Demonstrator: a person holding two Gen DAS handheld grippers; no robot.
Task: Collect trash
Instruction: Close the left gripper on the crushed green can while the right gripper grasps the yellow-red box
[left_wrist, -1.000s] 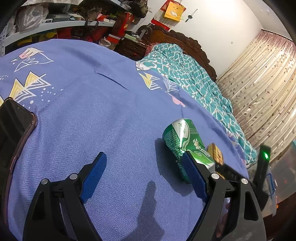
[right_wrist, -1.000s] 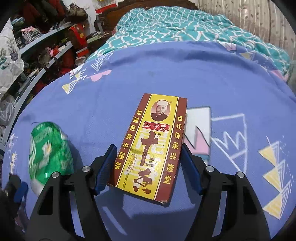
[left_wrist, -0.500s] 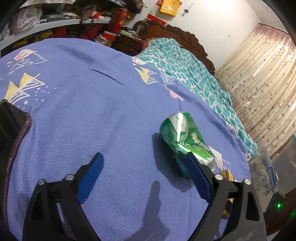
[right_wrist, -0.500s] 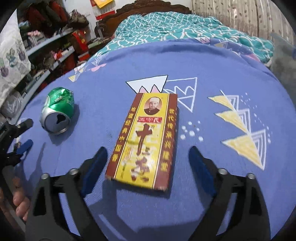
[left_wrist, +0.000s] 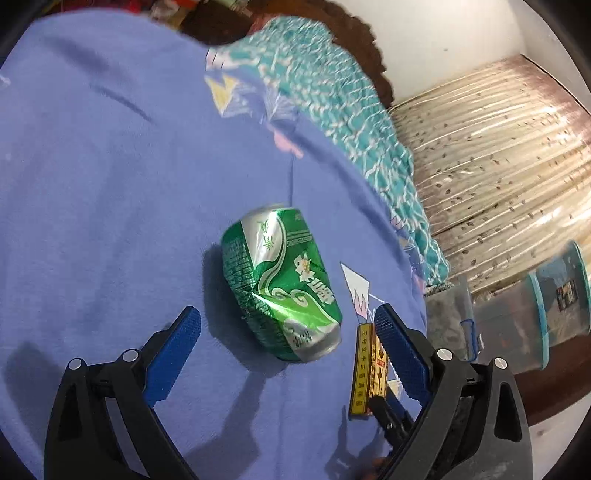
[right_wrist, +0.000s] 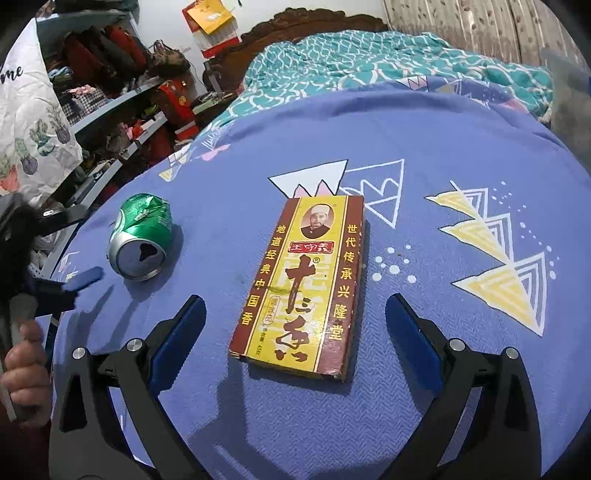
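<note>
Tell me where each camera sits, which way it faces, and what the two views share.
Left wrist: on the left hand-held gripper, angled down at the crushed green can on the blue bedspread; only its own fingers show.
Right wrist: on the right hand-held gripper, whose jaws are opening, angled down at the yellow box; a hand shows at left.
Shared: can, box, bedspread.

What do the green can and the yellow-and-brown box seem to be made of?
Green can: thin metal, probably aluminium, glossy printed finish; its dented, creased wall and bare silver top with an opening show it. Yellow-and-brown box: likely printed cardboard, slightly glossy; flat faces, sharp folded edges and worn corners suggest it.
</note>
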